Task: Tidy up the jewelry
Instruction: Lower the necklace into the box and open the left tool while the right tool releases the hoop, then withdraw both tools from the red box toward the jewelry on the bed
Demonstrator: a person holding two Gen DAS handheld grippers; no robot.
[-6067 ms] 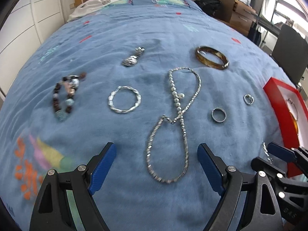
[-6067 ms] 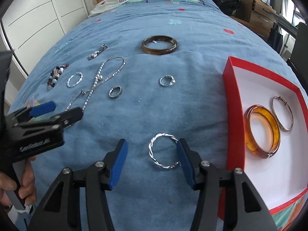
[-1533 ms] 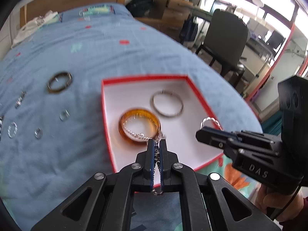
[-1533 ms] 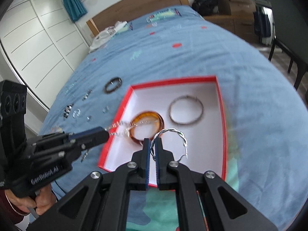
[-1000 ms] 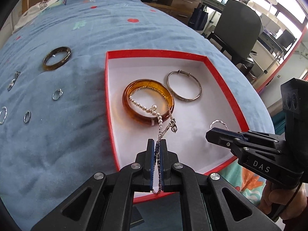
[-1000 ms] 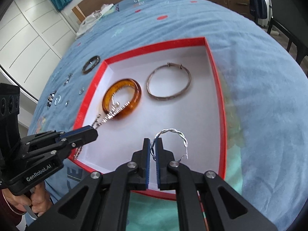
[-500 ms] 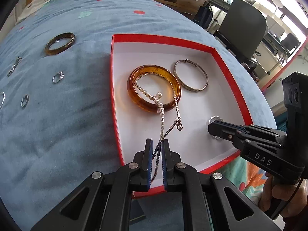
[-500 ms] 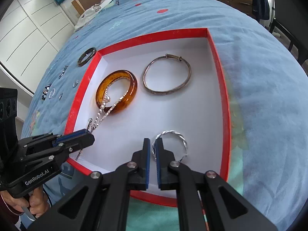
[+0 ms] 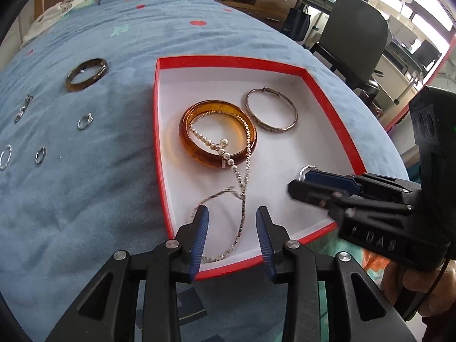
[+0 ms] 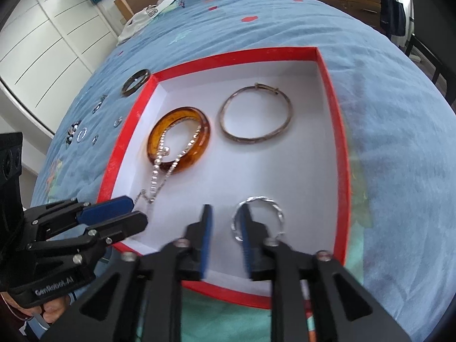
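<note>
Nearest us, our left gripper (image 9: 231,232) stands with jaws parted over the necklace (image 9: 242,193), whose chain runs lengthwise between the pads and away into the amber bangle (image 9: 218,134); our right gripper (image 10: 223,235) is likewise spread, the twisted ring (image 10: 258,216) lying beside its right pad. Both pieces rest inside the red box (image 9: 159,142); the loose rings (image 9: 85,121) on the blanket (image 9: 85,185) lie leftward, nearer our left gripper

Both grippers are built from matte black plastic frames studded with silver screws. The left gripper (image 9: 231,228) and right gripper (image 10: 225,229) carry ribbed blue fingers (image 9: 199,232). White lettering, apparently "GenRobot.AI", is printed on the left body; "DAS" on the right. Bare skin is seen on the right hand (image 9: 410,286).
</note>
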